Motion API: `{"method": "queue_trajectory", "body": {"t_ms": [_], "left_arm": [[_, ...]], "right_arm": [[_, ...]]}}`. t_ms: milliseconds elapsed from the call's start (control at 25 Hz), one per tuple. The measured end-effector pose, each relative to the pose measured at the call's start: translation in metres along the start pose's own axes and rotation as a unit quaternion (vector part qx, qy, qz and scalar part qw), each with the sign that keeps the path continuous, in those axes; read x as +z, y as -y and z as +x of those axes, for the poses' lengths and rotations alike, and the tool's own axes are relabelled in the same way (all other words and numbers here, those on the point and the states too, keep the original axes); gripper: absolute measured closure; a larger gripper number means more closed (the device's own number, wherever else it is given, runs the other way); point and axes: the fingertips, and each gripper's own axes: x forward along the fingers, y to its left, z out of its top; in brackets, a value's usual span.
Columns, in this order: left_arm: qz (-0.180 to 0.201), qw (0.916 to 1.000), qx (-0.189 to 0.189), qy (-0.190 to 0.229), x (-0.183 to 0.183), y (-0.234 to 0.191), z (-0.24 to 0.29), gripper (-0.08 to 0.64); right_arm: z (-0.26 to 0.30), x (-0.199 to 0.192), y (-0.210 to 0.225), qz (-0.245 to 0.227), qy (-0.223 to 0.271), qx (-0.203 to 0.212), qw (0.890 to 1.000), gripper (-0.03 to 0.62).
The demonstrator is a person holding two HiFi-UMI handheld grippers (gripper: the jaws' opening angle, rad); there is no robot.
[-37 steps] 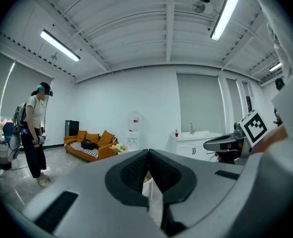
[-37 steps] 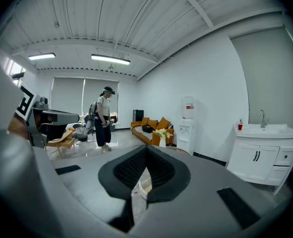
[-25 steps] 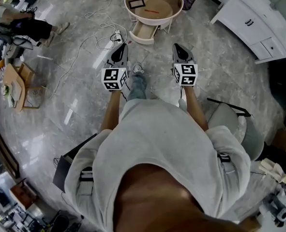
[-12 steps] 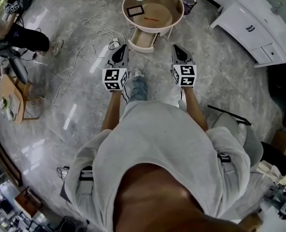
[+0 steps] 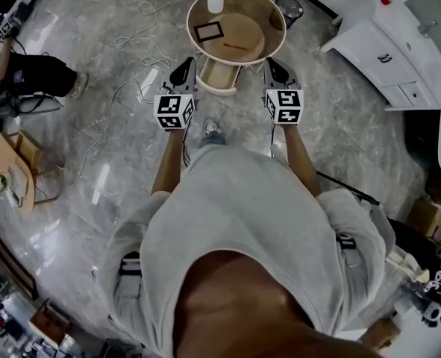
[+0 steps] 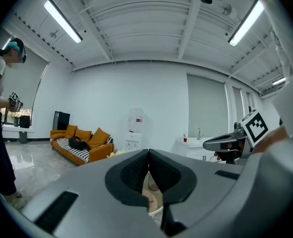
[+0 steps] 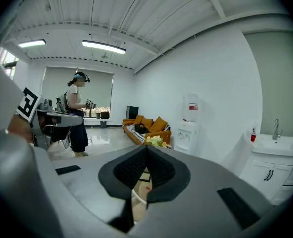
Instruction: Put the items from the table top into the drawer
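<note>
As the head view looks steeply down, a round counter (image 5: 279, 42) stands on the marble floor ahead of the person, with its drawer (image 5: 219, 78) pulled open on the near side. On the counter top lie a black-framed square (image 5: 209, 30) and a slim red stick (image 5: 235, 45). A white vase (image 5: 216, 0) of yellow flowers stands at the far edge. The left gripper (image 5: 184, 64) and the right gripper (image 5: 271, 64) are held out level, one at each side of the drawer, both short of the counter top and touching nothing. A bin (image 5: 289, 10) sits beyond the counter, a white cabinet (image 5: 384, 51) to the right, and a second person (image 5: 33, 69) stands far off to the left.

In the left gripper view, the left gripper's (image 6: 148, 157) jaws are pressed together with nothing held between them – only a sliver of counter shows below the pads. The right gripper (image 6: 224, 144) shows at the right, well apart. An orange sofa (image 6: 82, 145) and a water dispenser (image 6: 135, 128) line the far wall.

In the right gripper view, the right gripper's (image 7: 146, 152) jaws are likewise closed on each other and empty, with a bit of the counter top showing beneath them. The left gripper (image 7: 59, 118) shows at the left – the other person (image 7: 77, 118) is just behind it.
</note>
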Motion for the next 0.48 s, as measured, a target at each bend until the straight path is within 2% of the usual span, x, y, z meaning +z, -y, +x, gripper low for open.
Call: {"method": "queue_trajectory", "body": {"t_ms": [160, 480], "left_arm": [[-0.001, 1.0, -0.009, -0.004, 0.006, -0.034, 0.039, 0.545], [-0.004, 0.9997, -0.019, -0.015, 0.006, -0.087, 0.099, 0.545]], "right_arm": [[0.05, 0.015, 0.007, -0.001, -0.003, -0.006, 1.0, 0.569], [0.123, 0.017, 0.009, 0.0, -0.018, -0.004, 1.0, 0.569]]}}
